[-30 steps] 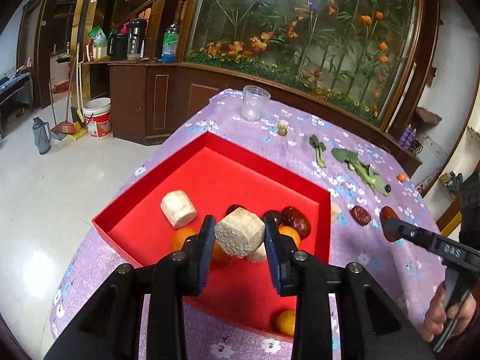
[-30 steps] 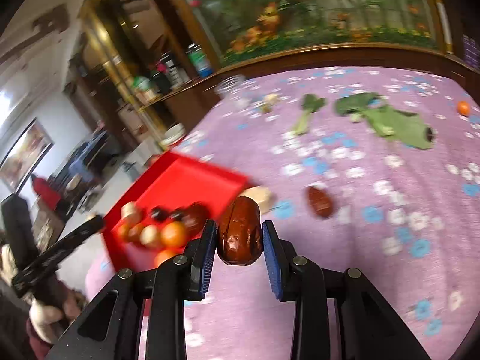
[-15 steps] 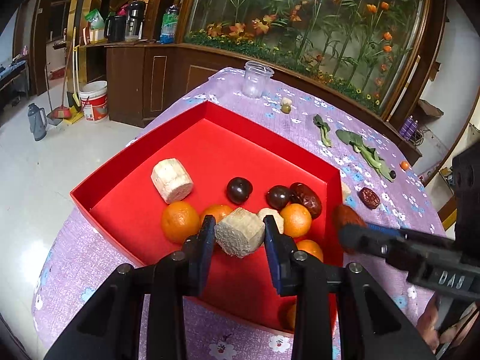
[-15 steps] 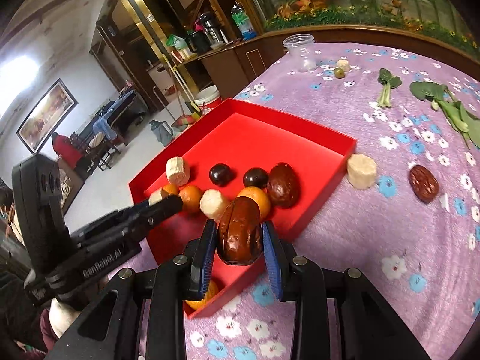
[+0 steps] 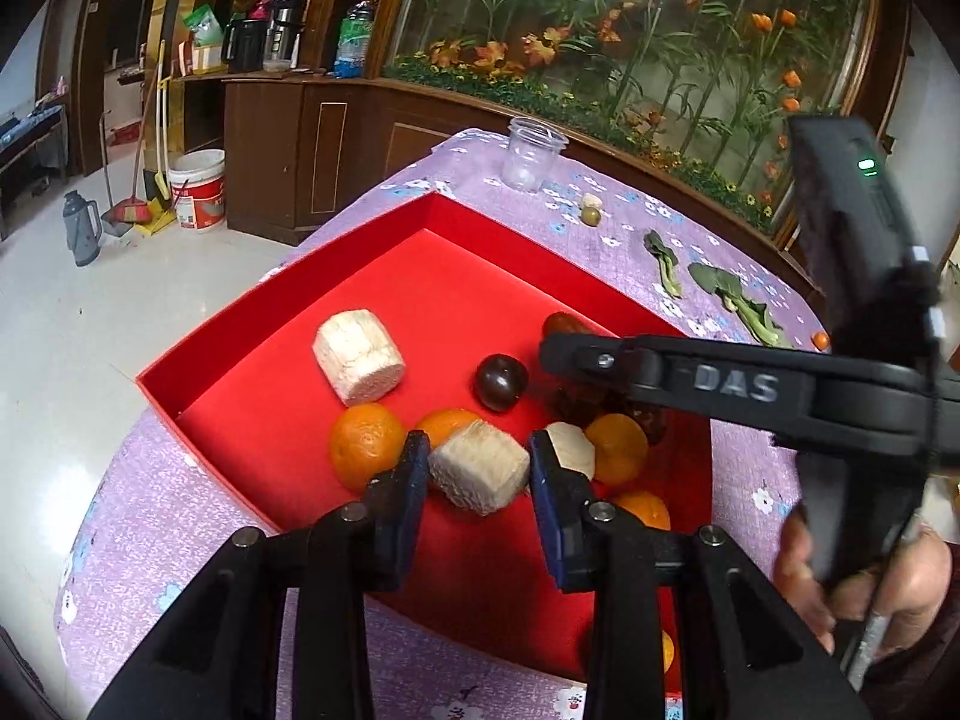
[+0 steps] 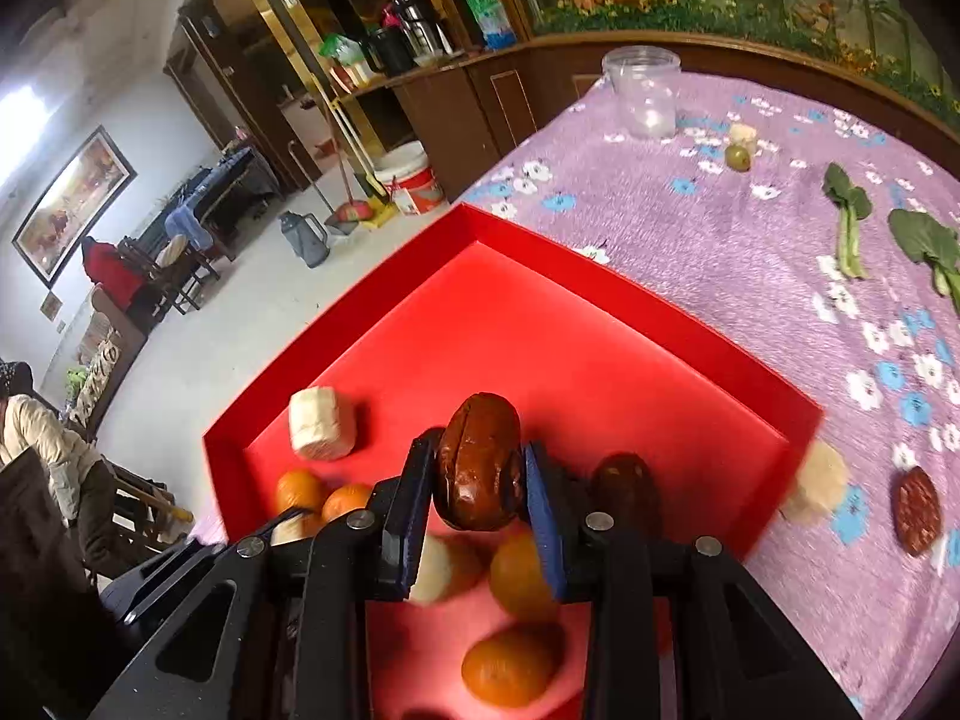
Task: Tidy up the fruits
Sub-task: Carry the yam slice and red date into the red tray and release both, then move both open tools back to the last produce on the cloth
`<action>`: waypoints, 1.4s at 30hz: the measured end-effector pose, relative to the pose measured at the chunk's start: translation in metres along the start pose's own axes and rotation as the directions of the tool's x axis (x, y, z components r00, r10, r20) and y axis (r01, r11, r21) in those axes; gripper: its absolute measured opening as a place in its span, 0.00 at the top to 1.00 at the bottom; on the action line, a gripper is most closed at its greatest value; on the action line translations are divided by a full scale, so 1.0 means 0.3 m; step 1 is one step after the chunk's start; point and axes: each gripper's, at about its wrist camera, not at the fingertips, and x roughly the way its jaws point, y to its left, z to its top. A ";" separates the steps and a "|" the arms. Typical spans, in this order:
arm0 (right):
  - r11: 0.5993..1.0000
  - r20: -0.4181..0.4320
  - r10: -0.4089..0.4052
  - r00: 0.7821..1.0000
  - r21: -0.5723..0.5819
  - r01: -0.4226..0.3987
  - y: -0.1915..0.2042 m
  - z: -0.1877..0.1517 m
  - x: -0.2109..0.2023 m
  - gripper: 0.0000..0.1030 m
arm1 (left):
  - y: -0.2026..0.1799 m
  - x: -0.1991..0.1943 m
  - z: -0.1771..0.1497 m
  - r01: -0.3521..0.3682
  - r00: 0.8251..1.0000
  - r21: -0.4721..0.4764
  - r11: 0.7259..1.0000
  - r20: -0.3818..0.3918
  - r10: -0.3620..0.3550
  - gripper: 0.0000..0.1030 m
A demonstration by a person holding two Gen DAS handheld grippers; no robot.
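A red box point(image 5: 288, 276) on the purple flowered cloth holds a pale cylinder chunk point(image 5: 358, 357), a dark plum point(image 5: 501, 381), oranges point(image 5: 366, 444) and a brown date point(image 6: 624, 489). My left gripper point(image 5: 480, 468) is shut on a pale cut chunk point(image 5: 477, 474), low over the box's near part beside the oranges. My right gripper point(image 6: 478, 480) is shut on a glossy brown date point(image 6: 477, 462) above the fruit pile. In the left wrist view the right gripper's finger point(image 5: 660, 360) crosses the box from the right, held by a hand point(image 5: 840, 588).
On the cloth right of the box lie another date point(image 6: 915, 510) and a pale chunk point(image 6: 816, 480). Farther back lie leafy greens point(image 6: 849, 222), a small green fruit point(image 6: 738, 157) and a clear jar point(image 6: 645, 90). The table's left edge drops to a tiled floor.
My right gripper has carried its date leftward from over the cloth to above the fruit in the box. My left gripper sank a little with its chunk, then held still.
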 end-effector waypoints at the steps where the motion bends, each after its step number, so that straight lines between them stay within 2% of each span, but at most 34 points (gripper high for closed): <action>1: 1.000 -0.006 0.001 1.000 0.006 -0.001 -0.002 0.006 0.014 0.67 | 0.004 -0.003 0.002 0.000 1.000 -0.002 1.000 0.004 0.000 0.66; 5: 1.000 -0.004 0.009 1.000 0.030 -0.009 -0.006 0.012 0.035 0.67 | 0.013 -0.032 0.013 -0.013 0.999 -0.007 1.000 0.035 0.013 0.45; 11: 0.999 0.008 0.005 1.000 0.038 -0.005 0.000 0.014 0.021 0.61 | 0.034 -0.041 0.022 -0.062 0.997 -0.027 0.998 0.035 0.063 0.37; 17: 0.999 0.033 -0.002 0.999 0.032 0.001 0.005 -0.015 -0.029 0.58 | 0.030 -0.066 0.023 -0.111 0.993 -0.030 0.993 0.038 0.112 0.32; 22: 0.999 0.057 0.009 0.998 0.046 -0.011 -0.002 -0.043 -0.079 0.51 | -0.004 -0.096 0.024 -0.138 0.989 0.002 0.990 0.056 0.137 0.31; 26: 0.998 0.069 0.011 0.998 0.056 -0.015 -0.012 -0.066 -0.109 0.51 | -0.032 -0.122 0.017 -0.152 0.986 0.024 0.988 0.068 0.150 0.31; 36: 0.994 0.100 0.020 0.995 0.104 -0.031 -0.083 -0.154 -0.204 0.47 | -0.122 -0.167 0.001 -0.158 0.985 0.079 0.984 0.077 0.152 0.28; 42: 0.988 0.122 0.009 0.992 0.151 -0.027 -0.170 -0.223 -0.271 0.45 | -0.202 -0.184 -0.014 -0.151 0.987 0.130 0.980 0.080 0.141 0.25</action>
